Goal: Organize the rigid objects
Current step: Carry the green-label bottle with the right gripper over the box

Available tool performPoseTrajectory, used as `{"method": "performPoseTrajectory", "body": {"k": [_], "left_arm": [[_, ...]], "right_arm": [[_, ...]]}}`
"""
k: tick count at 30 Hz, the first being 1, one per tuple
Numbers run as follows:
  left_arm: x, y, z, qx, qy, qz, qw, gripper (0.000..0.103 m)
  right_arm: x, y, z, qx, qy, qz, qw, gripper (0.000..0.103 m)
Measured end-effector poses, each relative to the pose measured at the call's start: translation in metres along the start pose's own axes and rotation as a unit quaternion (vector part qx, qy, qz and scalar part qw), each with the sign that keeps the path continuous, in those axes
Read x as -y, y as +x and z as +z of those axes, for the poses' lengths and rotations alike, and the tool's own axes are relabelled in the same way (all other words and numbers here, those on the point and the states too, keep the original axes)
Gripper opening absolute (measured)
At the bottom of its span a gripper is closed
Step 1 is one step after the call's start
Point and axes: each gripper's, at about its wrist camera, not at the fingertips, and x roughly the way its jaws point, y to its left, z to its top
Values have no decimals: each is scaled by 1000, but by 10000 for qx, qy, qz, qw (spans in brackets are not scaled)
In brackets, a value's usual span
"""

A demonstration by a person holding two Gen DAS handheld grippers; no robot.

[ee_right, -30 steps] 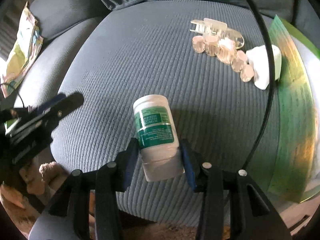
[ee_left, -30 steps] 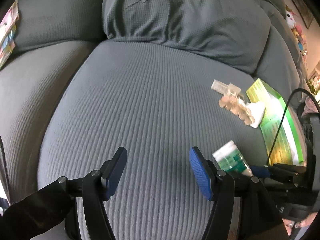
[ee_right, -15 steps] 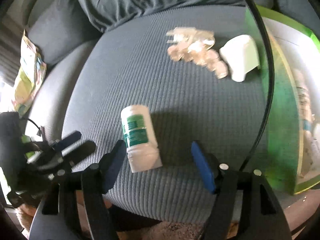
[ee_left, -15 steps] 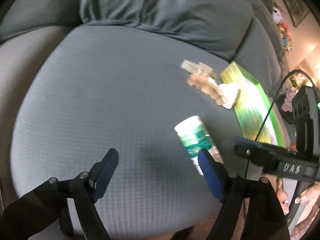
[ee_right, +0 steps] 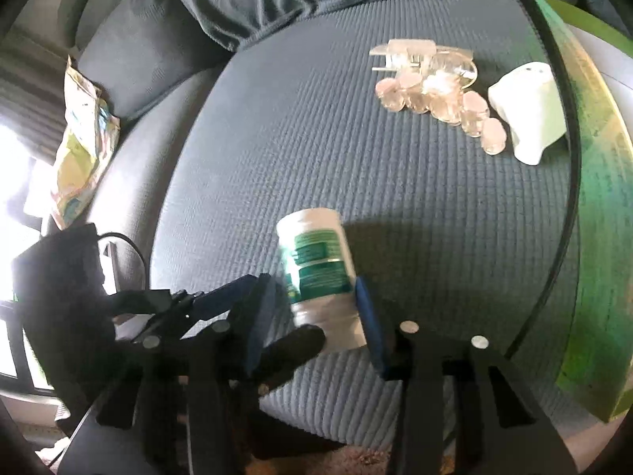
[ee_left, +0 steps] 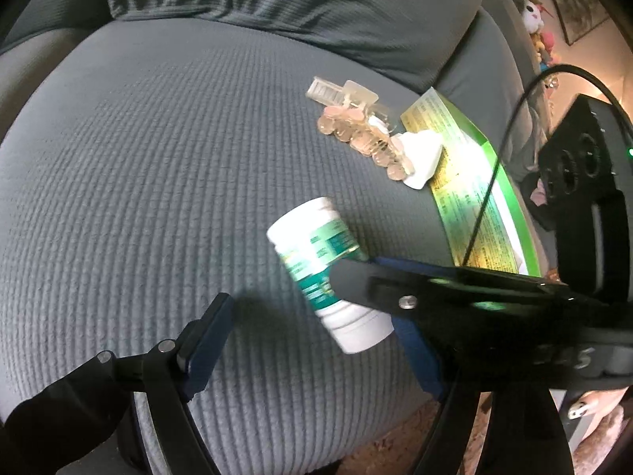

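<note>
Right gripper (ee_right: 316, 308) clamped on pill bottle (ee_right: 316, 265), left gripper (ee_left: 316, 348) apart at 9 o'clock — tilted bottle could slip.

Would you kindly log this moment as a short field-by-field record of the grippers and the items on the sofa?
surface: grey sofa cushion
bottle: white bottle with green label, tilted, between the right gripper's jaws
right gripper: jaws on both sides of the bottle; firm grip unclear
left gripper: jaws wide open, holding nothing
other items: clear hair clip; white plug beside it; green box at the cushion's right edge
also seen: colourful packet on the neighbouring cushion
</note>
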Motion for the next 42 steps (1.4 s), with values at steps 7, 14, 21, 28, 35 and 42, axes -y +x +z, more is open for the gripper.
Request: {"method": "performPoseTrajectory", "body": {"k": [7,14,21,28,35,42], "left_arm": [[10,10,3,23,178,-175,9997,55],[33,-11,7,398,618,-78,9973,50],[92,-54,22,1193,1270,-236,9844,50],[154,-79,28,1733,1921,-543,9644,50],[206,-76,28,1956,2458,-903,9451,50],[246,-57,23,1816,2744,-1149,9373,50]], "right_arm": [[2,6,1,97,-120,87,9998,37],[3,-23,-3,545,-168,159,9982,37],[-3,-104,-4,1649,-478,-37,9851,37],[4,-173,-17,2520,-620,-397,9649,37],[25,-222,-36,3121,-521,-789,9453,37],[60,-240,-50,3313,-231,-1034,9376,37]]}}
